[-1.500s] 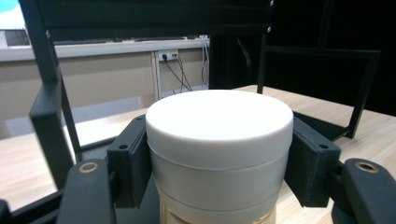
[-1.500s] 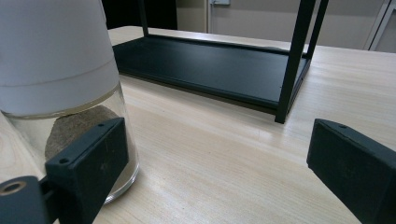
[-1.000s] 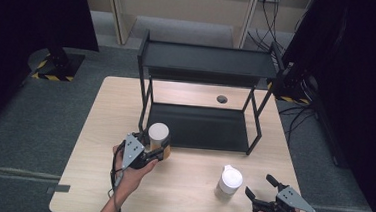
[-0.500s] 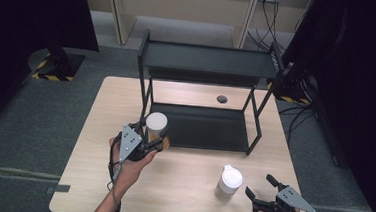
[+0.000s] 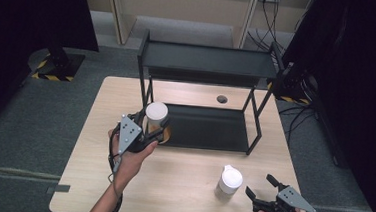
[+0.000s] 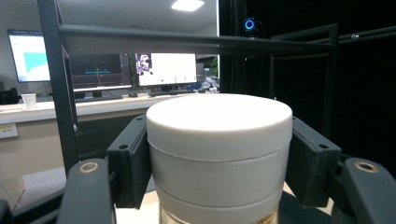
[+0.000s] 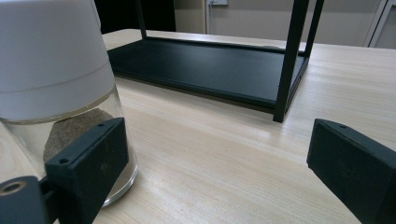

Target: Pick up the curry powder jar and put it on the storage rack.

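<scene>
Two claws we list: left gripper (image 5: 150,129) clamps white-lidded jar (image 5: 156,115) beside shelf rack (image 5: 206,62) edge; right gripper (image 5: 263,190) gapes beside spice jar (image 5: 230,182).

A two-level rack (image 5: 206,62) stands on the table (image 5: 95,180), set toward its far edge and about midway between the left and right edges. The rack's lower shelf (image 5: 209,130) lies flat on the tabletop, and the upper shelf sits above it on four legs. Behind the lower shelf, near the far edge, is a round hole (image 5: 221,99) in the table.

The left gripper (image 5: 149,132) is at the rack's front left corner with a lidded jar (image 5: 156,113) between its jaws, raised above the tabletop.

A second jar (image 5: 230,181) stands on the table near the front edge, right of centre. The right gripper (image 5: 259,187) rests by the front right corner, just right of this jar and apart from it.
</scene>
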{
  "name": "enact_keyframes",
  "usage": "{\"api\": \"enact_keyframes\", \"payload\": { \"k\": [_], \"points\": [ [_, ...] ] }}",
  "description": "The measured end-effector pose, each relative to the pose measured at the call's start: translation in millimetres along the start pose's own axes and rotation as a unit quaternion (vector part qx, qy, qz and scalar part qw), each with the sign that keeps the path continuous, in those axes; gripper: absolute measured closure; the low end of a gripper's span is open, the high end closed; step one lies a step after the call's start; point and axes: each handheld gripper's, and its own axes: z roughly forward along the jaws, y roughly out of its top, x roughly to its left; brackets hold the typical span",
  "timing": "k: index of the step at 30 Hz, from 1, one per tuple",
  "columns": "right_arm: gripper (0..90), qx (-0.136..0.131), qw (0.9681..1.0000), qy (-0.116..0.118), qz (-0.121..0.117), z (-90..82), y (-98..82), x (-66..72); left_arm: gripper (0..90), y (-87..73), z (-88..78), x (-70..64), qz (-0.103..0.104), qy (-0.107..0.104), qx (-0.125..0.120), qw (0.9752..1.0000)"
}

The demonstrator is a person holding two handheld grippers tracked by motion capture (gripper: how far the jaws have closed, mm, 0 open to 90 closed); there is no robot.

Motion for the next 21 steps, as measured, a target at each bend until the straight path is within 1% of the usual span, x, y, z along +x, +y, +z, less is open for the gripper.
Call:
{"api": "enact_keyframes", "payload": {
  "k": [7,15,21],
  "points": [
    [5.9,0.000,1.0000,0.001,0.000,0.0,0.1,-0.3,33.4,8.3,4.1,0.7,0.005,0.004,-0.008,0.9999],
    [5.9,0.000,1.0000,0.001,0.000,0.0,0.1,-0.5,33.4,18.4,8.0,2.9,0.003,0.011,-0.016,0.9998],
    [5.9,0.001,1.0000,0.002,0.003,-0.3,0.2,-0.7,33.4,29.7,13.1,5.0,0.008,0.016,-0.021,0.9996]
  ]
}}
